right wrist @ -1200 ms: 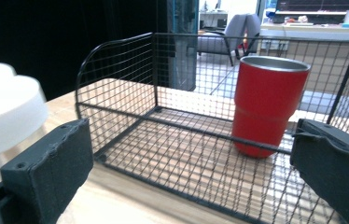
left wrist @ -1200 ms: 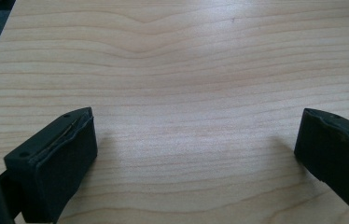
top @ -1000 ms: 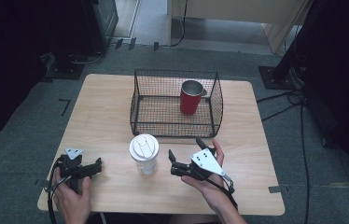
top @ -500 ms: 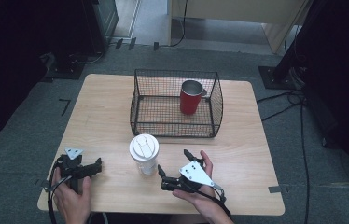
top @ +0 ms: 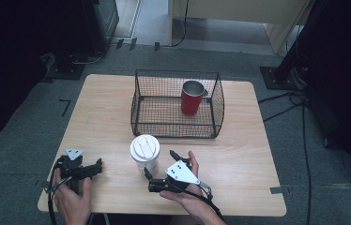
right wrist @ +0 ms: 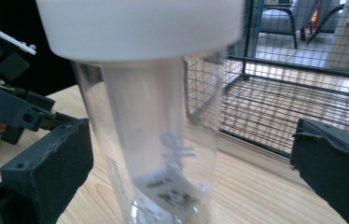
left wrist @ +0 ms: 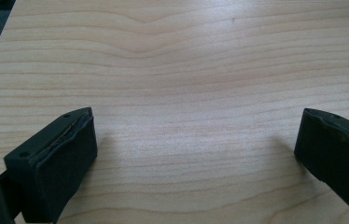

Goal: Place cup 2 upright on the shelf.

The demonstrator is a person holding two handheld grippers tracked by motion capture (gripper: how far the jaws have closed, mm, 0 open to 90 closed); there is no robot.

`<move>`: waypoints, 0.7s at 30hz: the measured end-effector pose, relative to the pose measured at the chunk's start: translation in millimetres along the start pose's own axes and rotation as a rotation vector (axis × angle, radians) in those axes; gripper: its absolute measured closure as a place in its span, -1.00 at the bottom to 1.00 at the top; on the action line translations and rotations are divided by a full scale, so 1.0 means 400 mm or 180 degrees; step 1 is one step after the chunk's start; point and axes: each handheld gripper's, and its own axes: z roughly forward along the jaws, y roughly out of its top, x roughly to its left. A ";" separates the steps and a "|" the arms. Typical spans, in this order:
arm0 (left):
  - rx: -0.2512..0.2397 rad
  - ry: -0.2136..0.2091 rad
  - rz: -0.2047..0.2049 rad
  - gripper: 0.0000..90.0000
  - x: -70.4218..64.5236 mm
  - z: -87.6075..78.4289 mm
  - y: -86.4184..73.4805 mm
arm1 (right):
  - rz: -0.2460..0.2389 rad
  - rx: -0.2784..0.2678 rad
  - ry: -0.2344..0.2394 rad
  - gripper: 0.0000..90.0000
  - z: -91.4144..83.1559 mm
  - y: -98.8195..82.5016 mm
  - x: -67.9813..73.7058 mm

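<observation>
One clear cup (top: 145, 153) with a white lid (top: 144, 146), upright on the table (top: 103, 117) near the middle of its front edge, just in front of the basket. In the right gripper view, seen close up between the two black jaws, nearer the left one; contact with either jaw impossible to tell.

Two grippers. Right gripper (top: 160, 165) held in a hand (top: 187, 197) at the front edge, jaws spread wide, reaching around the cup from its right and front side. Left gripper (top: 99, 164) held in the other hand (top: 72, 199) near the front left corner, resting low over the wood, jaws wide apart with only bare tabletop between them, well apart from the cup.

One black wire basket (top: 177, 133) at the middle of the table, toward the far edge. One red mug (top: 191, 98) with a metal rim, upright inside the basket, in its right half.
</observation>
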 end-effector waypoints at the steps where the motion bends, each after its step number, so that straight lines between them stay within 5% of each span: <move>1: 0.0002 0.0000 0.0001 -1.00 0.000 0.000 0.000 | -0.0004 -0.0005 0.0011 -1.00 0.004 0.002 0.003; 21: 0.0001 0.0000 0.0000 -1.00 0.000 0.000 0.000 | 0.0013 -0.0160 -0.0054 -0.98 0.079 0.027 0.038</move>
